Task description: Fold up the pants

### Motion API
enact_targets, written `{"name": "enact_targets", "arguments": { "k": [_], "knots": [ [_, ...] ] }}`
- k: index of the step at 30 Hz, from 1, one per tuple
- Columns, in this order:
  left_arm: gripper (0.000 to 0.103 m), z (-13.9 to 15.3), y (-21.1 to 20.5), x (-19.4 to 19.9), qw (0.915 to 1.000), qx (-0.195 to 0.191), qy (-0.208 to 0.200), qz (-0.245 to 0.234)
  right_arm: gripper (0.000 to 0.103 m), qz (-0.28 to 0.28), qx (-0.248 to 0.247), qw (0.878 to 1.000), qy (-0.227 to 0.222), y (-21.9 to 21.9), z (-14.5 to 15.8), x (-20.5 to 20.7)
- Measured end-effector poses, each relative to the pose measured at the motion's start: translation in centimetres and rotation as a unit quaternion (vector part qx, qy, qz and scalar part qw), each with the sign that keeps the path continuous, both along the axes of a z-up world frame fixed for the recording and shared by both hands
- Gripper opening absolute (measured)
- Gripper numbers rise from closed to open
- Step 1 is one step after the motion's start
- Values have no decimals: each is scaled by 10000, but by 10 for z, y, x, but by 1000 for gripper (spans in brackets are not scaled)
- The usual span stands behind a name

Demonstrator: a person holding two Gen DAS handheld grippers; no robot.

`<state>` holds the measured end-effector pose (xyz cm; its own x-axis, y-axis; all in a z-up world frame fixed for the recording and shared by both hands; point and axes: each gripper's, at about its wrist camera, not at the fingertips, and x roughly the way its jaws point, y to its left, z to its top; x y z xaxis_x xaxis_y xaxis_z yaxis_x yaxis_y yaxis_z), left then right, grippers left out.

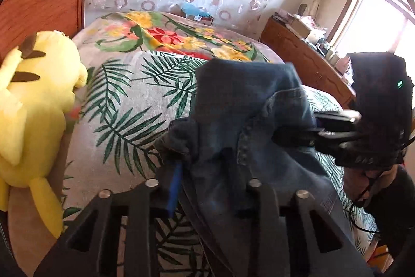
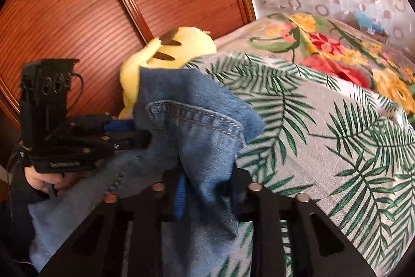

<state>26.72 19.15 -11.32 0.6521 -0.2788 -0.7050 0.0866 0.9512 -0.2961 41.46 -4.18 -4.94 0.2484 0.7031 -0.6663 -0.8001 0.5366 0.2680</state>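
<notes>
text: none legible | left gripper body: raised lettering, too blurred to read

The blue denim pants are matt woven cloth with raised double stitching along a pocket edge. Under them, the palm-leaf printed bedspread looks coarse-woven and matt. Beside the pants, the yellow plush toy is soft and fuzzy. Behind it, the reddish wooden headboard shows ribbed grain with a slight sheen. The black matt plastic left tool carries shiny metal pins.
</notes>
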Motion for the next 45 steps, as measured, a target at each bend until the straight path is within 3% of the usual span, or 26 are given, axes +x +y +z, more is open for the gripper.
{"name": "enact_targets", "arguments": {
  "k": [3,9,14,18,22,27,30,33,38,42,44,45],
  "knots": [
    [20,16,7,-10,9998,40,-163,78,20,84,111,9997,-216,5,18,-12],
    [17,66,40,-21,9972,263,-608,343,19,309,505,9974,-410,34,61,-20],
    [17,102,78,-7,9936,521,-763,647,19,409,890,9944,-389,67,84,-13],
    [17,115,96,16,9908,782,-759,807,19,402,1129,9919,-418,85,85,-2],
    [17,109,95,51,9899,1022,-599,783,20,119,1096,9930,-431,90,68,26],
    [17,79,85,93,9915,1139,-262,569,21,-490,492,9973,-234,94,21,66],
    [17,73,76,97,9911,1177,-240,569,30,-755,3,9970,-156,95,-6,80],
    [17,71,65,90,9900,1293,-253,508,39,-742,-122,9971,-69,94,-16,86],
    [17,67,57,64,9902,1281,-249,505,46,-874,-180,9955,-310,84,3,84],
    [17,64,47,39,9889,1385,-283,463,46,-948,274,9929,-663,57,41,55],
    [17,62,45,27,9897,1320,-283,477,23,-712,467,9937,-730,58,47,47],
    [17,59,45,21,9915,1202,-237,445,22,-677,427,9940,-742,62,48,44]
  ]
}}
